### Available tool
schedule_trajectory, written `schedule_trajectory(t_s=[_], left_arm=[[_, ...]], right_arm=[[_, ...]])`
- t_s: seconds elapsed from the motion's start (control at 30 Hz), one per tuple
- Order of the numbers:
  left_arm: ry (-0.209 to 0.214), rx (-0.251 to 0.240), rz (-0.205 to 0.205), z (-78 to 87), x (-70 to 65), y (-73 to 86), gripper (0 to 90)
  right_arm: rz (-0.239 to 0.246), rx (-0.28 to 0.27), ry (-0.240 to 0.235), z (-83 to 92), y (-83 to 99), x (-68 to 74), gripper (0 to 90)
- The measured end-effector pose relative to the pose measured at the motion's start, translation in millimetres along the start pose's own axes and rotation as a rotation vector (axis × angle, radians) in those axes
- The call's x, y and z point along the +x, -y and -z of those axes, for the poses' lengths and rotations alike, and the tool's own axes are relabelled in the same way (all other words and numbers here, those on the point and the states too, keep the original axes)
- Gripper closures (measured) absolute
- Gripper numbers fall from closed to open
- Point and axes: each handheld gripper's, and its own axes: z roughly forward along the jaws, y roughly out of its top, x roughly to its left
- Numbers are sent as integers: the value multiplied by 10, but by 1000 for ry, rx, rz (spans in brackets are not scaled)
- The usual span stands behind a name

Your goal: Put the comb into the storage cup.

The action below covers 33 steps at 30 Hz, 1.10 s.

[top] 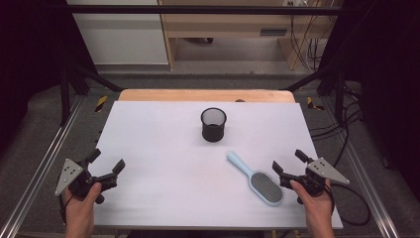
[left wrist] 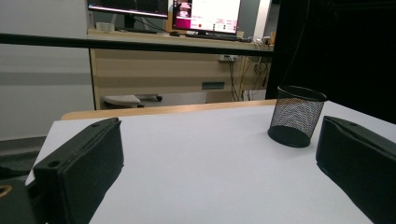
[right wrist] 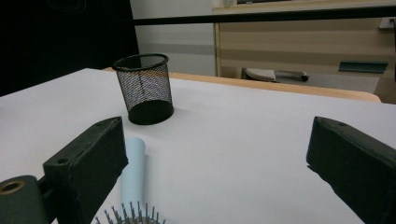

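Left hand (top: 79, 206) grips the left gripper (top: 106, 163), jaws spread wide, nothing between them, grey plate outboard. Right hand (top: 317, 206) grips the right gripper (top: 288, 160), jaws equally wide, empty, plate outboard. Both point forward.

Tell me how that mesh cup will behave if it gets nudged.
The mesh cup is thin see-through wire, so probably light and easily slid. It stands upright and taller than wide, so a high push may tip it; on its round side it would likely roll.

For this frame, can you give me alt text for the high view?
A light blue hairbrush lies bristles-up beside the open right gripper on a white table; a black mesh pen cup stands farther back, and the open left gripper waits opposite.
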Motion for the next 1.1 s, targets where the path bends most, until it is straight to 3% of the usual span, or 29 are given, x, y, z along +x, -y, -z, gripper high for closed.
schedule_trajectory(t_s=[0.27, 0.33, 0.47, 0.5, 0.53, 0.6, 0.63, 0.67, 0.7, 0.77, 0.8, 0.83, 0.93, 0.97, 1.1], left_arm=[[-12, 4, -1, 10, 19, 7, 9], [-12, 7, -5, 9, 20, 10, 9], [-14, 11, -4, 7, 25, 15, 10], [-14, 13, -4, 6, 24, 16, 11], [-15, 14, -4, 7, 24, 16, 11], [-14, 15, -5, 4, 22, 14, 11], [-12, 16, -6, 3, 22, 13, 13], [-12, 17, -7, 2, 21, 13, 13], [-12, 21, -8, 3, 20, 14, 14], [-11, 23, -8, 2, 20, 15, 14], [-10, 24, -9, 1, 19, 15, 14], [-9, 27, -11, -1, 16, 16, 14], [-9, 28, -13, -2, 15, 16, 15], [-11, 29, -13, -5, 16, 17, 15], [-11, 32, -13, -10, 19, 19, 16]], right_arm=[[12, 14, -11, 22, -47, 94, 82], [38, 27, -16, 13, -119, 146, 106], [76, 91, -19, -77, -317, 249, 183], [108, 168, 1, -179, -432, 317, 208], [119, 198, 18, -226, -479, 345, 224], [120, 211, 27, -261, -514, 360, 262], [121, 243, -5, -368, -615, 396, 345], [121, 243, -5, -368, -615, 396, 345], [141, 279, -44, -475, -678, 432, 439], [170, 310, -84, -572, -702, 462, 529], [170, 310, -84, -572, -702, 462, 529], [193, 344, -131, -703, -692, 479, 622], [197, 382, -165, -803, -673, 488, 695], [228, 426, -196, -920, -651, 510, 760], [267, 484, -247, -1090, -624, 558, 829]])
